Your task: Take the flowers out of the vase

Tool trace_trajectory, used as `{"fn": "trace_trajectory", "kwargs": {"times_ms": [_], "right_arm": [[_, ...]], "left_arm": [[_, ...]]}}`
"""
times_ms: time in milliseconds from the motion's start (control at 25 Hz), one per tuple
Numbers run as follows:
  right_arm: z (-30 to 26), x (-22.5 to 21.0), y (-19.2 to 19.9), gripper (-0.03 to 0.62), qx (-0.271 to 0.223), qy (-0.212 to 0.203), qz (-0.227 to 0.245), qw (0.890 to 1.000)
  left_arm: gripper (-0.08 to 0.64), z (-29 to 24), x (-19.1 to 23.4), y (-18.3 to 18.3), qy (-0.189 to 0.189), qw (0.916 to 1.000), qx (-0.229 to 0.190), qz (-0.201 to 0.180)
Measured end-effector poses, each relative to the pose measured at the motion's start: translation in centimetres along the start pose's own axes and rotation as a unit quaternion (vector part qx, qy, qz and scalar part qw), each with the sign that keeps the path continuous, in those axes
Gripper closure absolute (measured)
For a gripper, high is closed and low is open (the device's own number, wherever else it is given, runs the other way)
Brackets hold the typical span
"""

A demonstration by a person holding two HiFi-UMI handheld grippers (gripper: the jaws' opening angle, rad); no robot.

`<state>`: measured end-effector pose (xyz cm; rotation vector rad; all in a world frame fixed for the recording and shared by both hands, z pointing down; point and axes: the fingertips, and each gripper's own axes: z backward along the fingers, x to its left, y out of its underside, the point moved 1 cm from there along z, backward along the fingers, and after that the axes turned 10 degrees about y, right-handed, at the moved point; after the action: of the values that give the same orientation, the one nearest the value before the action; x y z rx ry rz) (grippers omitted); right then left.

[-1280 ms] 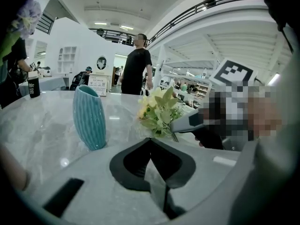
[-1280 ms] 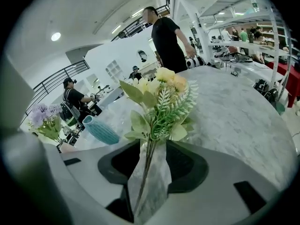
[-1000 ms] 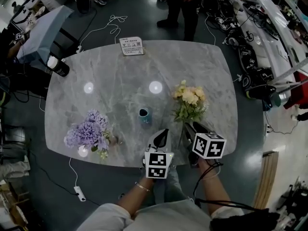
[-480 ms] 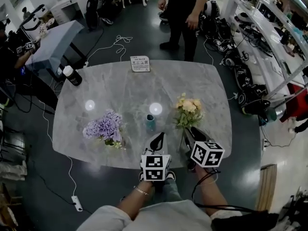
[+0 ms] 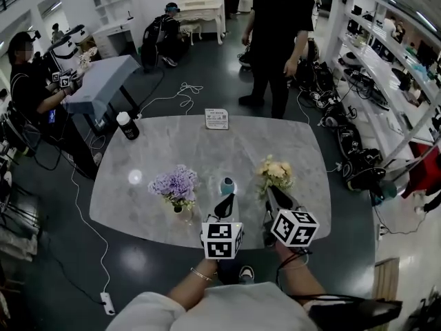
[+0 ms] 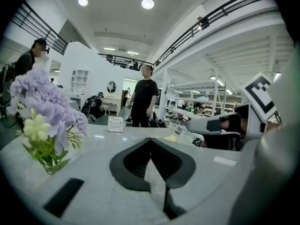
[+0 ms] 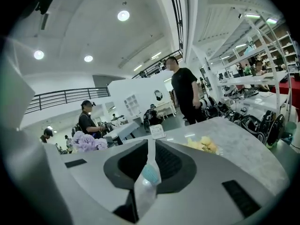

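With the left gripper (image 6: 150,139) closed and empty and the right gripper (image 7: 149,142) just narrowed to an empty slit, the vase (image 5: 227,185) stands ahead between them, with purple flowers (image 5: 174,183) to its left and yellow flowers (image 5: 275,172) nearest the right gripper.

- The desk (image 5: 241,150) has a grey, marble-patterned top with rounded corners.
- A bunch of purple flowers (image 5: 176,185) sits on its near left part.
- A small blue vase (image 5: 227,185) stands upright near the middle of the near side, between the two bunches and apart from both.
- A bunch of yellow flowers (image 5: 275,172) is on the near right part.
- A black bottle (image 5: 127,126) with a white cap stands at the far left edge.
- A white card (image 5: 216,118) is at the middle of the far edge.
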<state>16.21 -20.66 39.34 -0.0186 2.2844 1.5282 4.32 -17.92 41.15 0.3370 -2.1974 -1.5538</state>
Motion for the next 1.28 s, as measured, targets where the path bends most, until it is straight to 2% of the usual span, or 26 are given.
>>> {"fn": "trace_trajectory", "kwargs": {"times_ms": [280,560,840,1040,1160,1280], "right_arm": [[0.0,2.6,1.5,0.58,-0.005,0.004,0.062,0.998],[0.4,3.5,1.1,0.581,-0.008,0.009,0.077,0.997],[0.7,3.3,1.1,0.581,-0.001,0.011,0.073,0.997],[0.4,3.0,1.7,0.581,0.003,0.014,0.074,0.997],[0.3,2.8,1.8,0.581,0.004,0.014,0.073,0.997],[0.4,2.9,1.9,0.581,0.005,0.015,0.072,0.997]], "left_arm": [[0.551,1.6,0.7,-1.1,-0.005,0.9996,-0.017,-0.02],[0.551,2.5,0.7,-0.8,-0.005,0.9999,-0.011,-0.011],[0.551,2.5,0.6,-1.2,-0.006,0.9998,-0.012,-0.014],[0.552,2.0,0.5,-0.5,-0.002,0.9994,0.0,-0.036],[0.552,1.8,-0.1,-0.9,0.009,0.9997,-0.015,-0.019],[0.551,1.8,-0.2,-0.8,0.009,0.9997,-0.014,-0.02]]}}
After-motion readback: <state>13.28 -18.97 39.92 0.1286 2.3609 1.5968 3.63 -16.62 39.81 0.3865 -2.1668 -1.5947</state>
